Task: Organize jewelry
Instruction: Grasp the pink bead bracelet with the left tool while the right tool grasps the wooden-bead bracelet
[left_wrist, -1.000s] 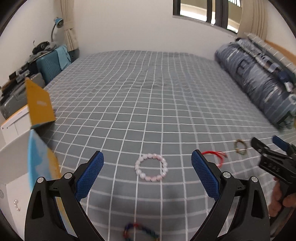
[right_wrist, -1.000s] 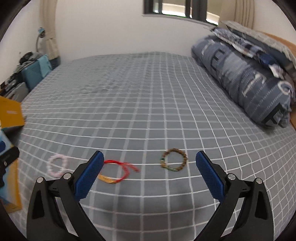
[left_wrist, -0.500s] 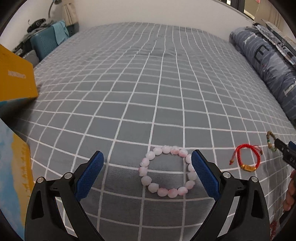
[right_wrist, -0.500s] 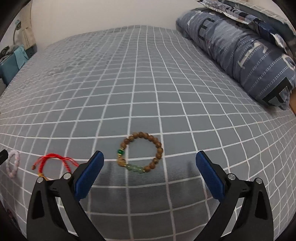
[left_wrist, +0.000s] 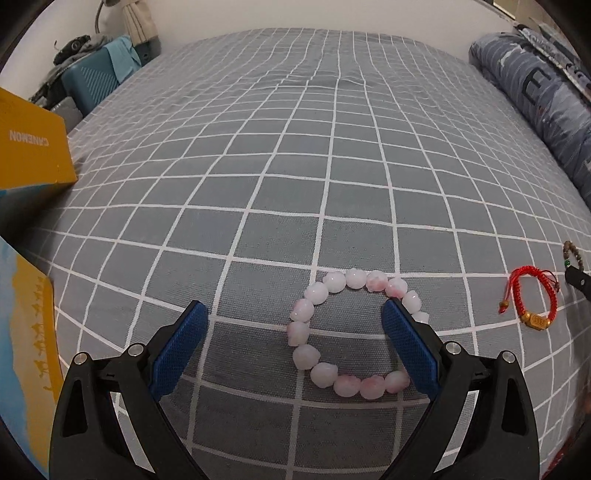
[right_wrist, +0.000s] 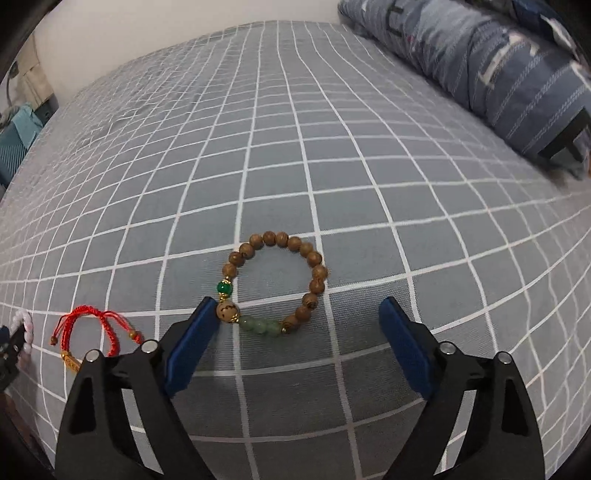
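Your left gripper hangs fingers wide over the pink bead bracelet on the grey checked bed, its right finger inside the ring. Your right gripper is closing around the brown wooden bead bracelet, its left finger just beside the beads. The red cord bracelet lies between them.

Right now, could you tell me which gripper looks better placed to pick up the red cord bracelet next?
Neither clearly. The red cord bracelet lies between them, outside both. The left gripper straddles the pink bead bracelet; the right gripper, jaws closing, has the wooden bead bracelet between them.
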